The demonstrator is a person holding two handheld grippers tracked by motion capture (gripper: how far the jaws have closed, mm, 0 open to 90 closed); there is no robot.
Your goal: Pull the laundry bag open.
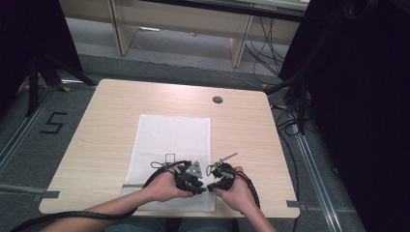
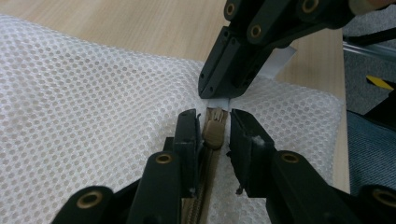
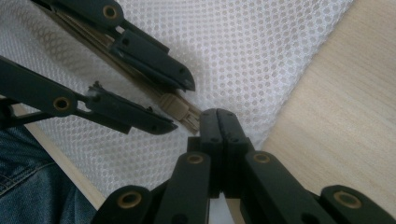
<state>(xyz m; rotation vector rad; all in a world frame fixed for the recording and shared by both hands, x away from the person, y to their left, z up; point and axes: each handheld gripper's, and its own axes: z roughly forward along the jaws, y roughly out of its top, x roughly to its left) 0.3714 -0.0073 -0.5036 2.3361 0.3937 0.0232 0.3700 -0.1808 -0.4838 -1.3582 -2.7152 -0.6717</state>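
A white mesh bag [image 1: 169, 140] [image 2: 93, 107] [image 3: 261, 56] lies flat on the wooden table [image 1: 106, 125], its zipper running along the near edge. My left gripper [image 1: 200, 186] [image 2: 210, 126] is open with the tan zipper pull [image 2: 214, 132] [image 3: 175, 106] between its jaws; a thin gap shows beside the pull. My right gripper [image 1: 209, 185] [image 3: 218, 114] faces it tip to tip, shut on the bag's white tab [image 2: 281, 59] at the zipper's end. In the right gripper view the left gripper [image 3: 184, 106] straddles the zipper.
Both hands rest near the table's front edge. A round cable hole [image 1: 217, 100] sits at the far side of the table. Dark curtains and cables stand on the right, and a tripod on the left. The person's jeans [image 3: 28, 177] are just below the table edge.
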